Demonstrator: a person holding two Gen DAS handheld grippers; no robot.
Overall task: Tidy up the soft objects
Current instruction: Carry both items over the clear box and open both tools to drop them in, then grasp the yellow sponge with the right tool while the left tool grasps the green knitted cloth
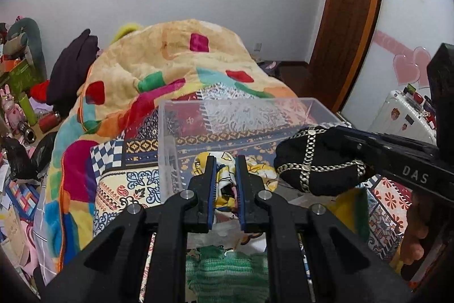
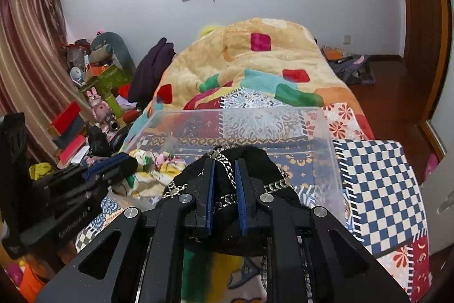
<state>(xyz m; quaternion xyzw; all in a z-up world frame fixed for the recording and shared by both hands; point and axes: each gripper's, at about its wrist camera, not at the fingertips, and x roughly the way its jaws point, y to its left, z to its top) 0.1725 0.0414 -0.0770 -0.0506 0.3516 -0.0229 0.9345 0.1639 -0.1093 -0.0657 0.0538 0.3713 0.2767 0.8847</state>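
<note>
A clear plastic box [image 1: 170, 138] stands on the patterned bedspread; it also shows in the right wrist view [image 2: 326, 138]. My left gripper [image 1: 224, 161] is shut on a yellow and white printed cloth [image 1: 255, 169] at the box's near edge. My right gripper [image 2: 224, 163] is shut on a black cloth with silver chain trim [image 2: 255, 158] and holds it over the near side of the box. In the left wrist view that black cloth [image 1: 320, 161] hangs right of my left gripper. A green knit piece [image 1: 227, 269] lies below my left gripper.
A big colourful blanket [image 1: 170, 61] is heaped on the bed behind the box. Cluttered boxes, toys and bottles [image 2: 96, 93] fill the floor at left. A wooden door [image 1: 349, 19] and a white suitcase [image 1: 403, 115] stand at right.
</note>
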